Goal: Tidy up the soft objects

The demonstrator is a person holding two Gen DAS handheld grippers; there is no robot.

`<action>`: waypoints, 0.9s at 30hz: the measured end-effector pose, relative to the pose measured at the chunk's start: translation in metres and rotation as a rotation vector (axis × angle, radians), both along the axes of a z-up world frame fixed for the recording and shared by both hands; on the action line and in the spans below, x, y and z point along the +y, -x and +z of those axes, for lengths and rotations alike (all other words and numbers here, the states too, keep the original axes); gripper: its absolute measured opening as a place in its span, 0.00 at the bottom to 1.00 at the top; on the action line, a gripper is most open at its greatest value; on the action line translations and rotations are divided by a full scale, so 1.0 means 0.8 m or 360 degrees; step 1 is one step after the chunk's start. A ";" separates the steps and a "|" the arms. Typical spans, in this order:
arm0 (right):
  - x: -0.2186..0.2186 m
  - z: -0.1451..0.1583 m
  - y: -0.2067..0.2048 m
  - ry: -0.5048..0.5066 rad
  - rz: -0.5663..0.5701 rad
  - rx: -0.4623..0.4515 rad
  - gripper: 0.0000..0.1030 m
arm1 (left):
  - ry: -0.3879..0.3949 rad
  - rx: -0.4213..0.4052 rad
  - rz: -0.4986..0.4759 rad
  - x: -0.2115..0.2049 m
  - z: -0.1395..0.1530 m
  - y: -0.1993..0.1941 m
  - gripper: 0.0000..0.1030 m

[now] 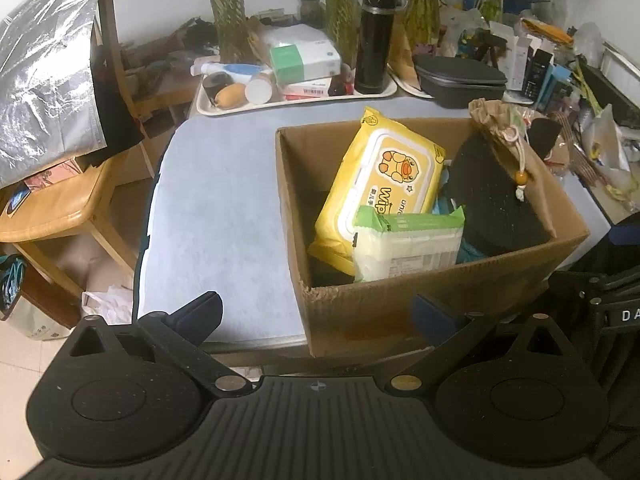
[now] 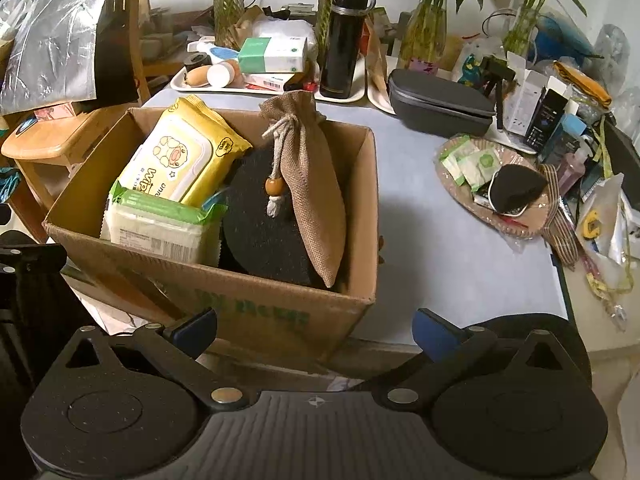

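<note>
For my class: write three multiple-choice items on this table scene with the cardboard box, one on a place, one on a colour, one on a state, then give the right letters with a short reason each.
1. Where does the burlap drawstring pouch lie?
A. On the white tray
B. In the cardboard box, on the black round pad
C. On the wooden chair

2. What colour is the duck wipes pack?
A. Yellow
B. Red
C. Purple

3. How do the left gripper and right gripper stand?
A. Both shut on a pack
B. One holds the pouch
C. Both open, holding nothing

Key: 1 B, the pouch leans across the pad inside the box. 2 A, its wrapper is plainly yellow. 3 C, each view shows the fingers spread wide with nothing between them.
</note>
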State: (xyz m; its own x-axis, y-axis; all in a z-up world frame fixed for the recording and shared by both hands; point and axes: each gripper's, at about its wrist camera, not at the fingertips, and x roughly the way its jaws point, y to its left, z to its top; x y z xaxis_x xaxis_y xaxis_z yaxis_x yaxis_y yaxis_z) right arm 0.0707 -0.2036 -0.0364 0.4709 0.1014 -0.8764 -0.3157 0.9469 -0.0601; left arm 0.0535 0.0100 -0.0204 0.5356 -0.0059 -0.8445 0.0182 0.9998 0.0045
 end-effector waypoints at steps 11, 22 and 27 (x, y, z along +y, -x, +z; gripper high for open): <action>-0.001 0.000 -0.001 0.0005 -0.0002 -0.0005 1.00 | -0.0001 0.0016 -0.0004 -0.002 0.001 -0.003 1.00; -0.002 0.002 -0.003 0.0004 -0.0001 -0.0006 1.00 | -0.0001 0.0024 -0.0009 -0.005 0.000 -0.004 1.00; -0.001 0.004 -0.003 0.0007 0.0006 -0.0007 1.00 | 0.0005 0.0025 -0.0010 -0.005 -0.001 -0.004 1.00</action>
State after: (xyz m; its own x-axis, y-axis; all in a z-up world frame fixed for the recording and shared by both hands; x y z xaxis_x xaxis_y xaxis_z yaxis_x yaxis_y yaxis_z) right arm 0.0731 -0.2044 -0.0332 0.4745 0.0993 -0.8746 -0.3190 0.9455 -0.0658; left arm 0.0563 0.0058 -0.0209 0.5222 -0.0117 -0.8527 0.0243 0.9997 0.0012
